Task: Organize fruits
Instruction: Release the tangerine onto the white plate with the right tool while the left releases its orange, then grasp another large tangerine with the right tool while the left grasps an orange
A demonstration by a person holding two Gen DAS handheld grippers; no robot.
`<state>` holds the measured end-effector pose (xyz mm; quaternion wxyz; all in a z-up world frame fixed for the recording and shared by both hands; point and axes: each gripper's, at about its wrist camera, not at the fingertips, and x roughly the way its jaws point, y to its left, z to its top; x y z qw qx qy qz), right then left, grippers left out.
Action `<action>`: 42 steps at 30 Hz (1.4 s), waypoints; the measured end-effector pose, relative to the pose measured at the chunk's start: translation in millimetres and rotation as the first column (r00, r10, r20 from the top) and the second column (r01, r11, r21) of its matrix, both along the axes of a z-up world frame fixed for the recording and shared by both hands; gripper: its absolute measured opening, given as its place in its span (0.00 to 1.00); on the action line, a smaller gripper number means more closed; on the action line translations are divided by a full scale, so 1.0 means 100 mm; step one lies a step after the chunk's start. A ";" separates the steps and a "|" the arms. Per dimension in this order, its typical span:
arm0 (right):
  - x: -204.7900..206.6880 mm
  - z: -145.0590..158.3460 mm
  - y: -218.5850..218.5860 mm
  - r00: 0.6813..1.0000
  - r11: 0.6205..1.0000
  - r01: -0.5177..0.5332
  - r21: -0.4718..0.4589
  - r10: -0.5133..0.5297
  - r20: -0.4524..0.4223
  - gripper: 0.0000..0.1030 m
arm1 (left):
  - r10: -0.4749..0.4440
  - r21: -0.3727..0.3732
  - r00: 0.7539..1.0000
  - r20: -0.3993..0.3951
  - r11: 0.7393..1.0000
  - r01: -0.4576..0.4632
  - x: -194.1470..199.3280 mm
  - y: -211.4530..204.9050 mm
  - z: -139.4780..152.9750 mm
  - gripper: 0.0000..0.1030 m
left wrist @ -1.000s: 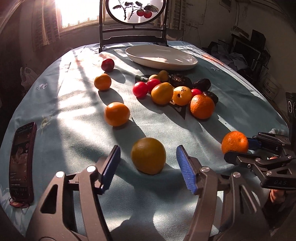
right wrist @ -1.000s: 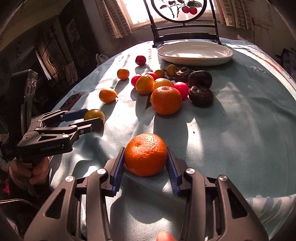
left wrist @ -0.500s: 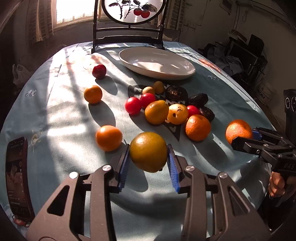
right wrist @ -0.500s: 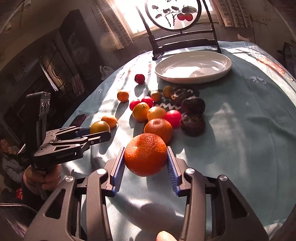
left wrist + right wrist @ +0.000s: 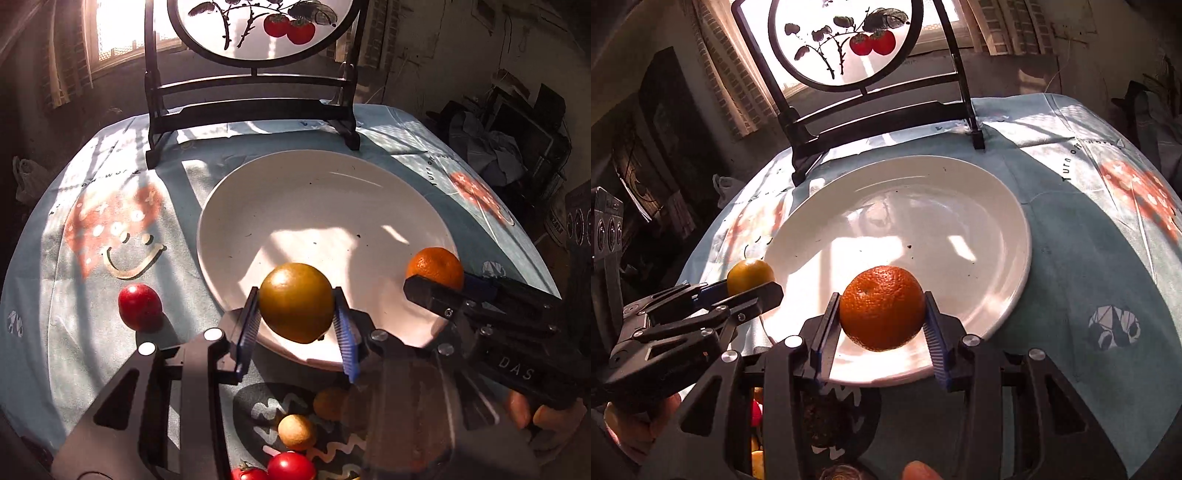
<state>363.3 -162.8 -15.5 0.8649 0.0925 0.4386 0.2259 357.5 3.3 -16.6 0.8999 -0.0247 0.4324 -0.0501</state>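
Observation:
My left gripper [image 5: 297, 325] is shut on a yellow-green citrus fruit [image 5: 295, 301] and holds it above the near rim of the white plate [image 5: 325, 206]. My right gripper [image 5: 882, 328] is shut on an orange [image 5: 882, 307] and holds it above the near part of the same plate [image 5: 923, 206]. In the left wrist view the orange [image 5: 436, 266] shows at the plate's right edge in the right gripper [image 5: 443, 284]. In the right wrist view the yellow-green fruit [image 5: 750, 275] shows at the plate's left edge in the left gripper [image 5: 746, 291].
A red fruit [image 5: 139, 306] lies on the blue tablecloth [image 5: 92, 277] left of the plate. Small fruits [image 5: 297, 432] and red tomatoes [image 5: 291, 467] lie below the left gripper. A dark wooden stand with a round painted screen [image 5: 255, 88] stands behind the plate.
Both grippers have carried their fruits forward across the table, from over the fruit pile to above the white plate. The left gripper closed on the yellow-green fruit a second ago.

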 end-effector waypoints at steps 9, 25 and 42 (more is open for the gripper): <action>-0.15 0.15 -0.06 0.999 1.000 -0.028 -0.007 0.028 0.023 0.56 | 0.021 0.062 0.998 0.063 0.998 -0.025 -0.21 0.02 0.08 0.84; -1.43 0.12 -0.25 0.972 0.962 -0.215 0.170 0.227 -0.054 0.65 | 0.130 -0.090 0.982 0.140 0.989 -0.118 -1.78 0.89 -0.03 0.97; -1.80 -0.07 0.39 0.921 0.917 -0.389 -0.094 0.383 -0.077 0.64 | 0.148 0.026 0.978 0.149 0.988 -0.153 -1.88 0.89 -0.09 0.97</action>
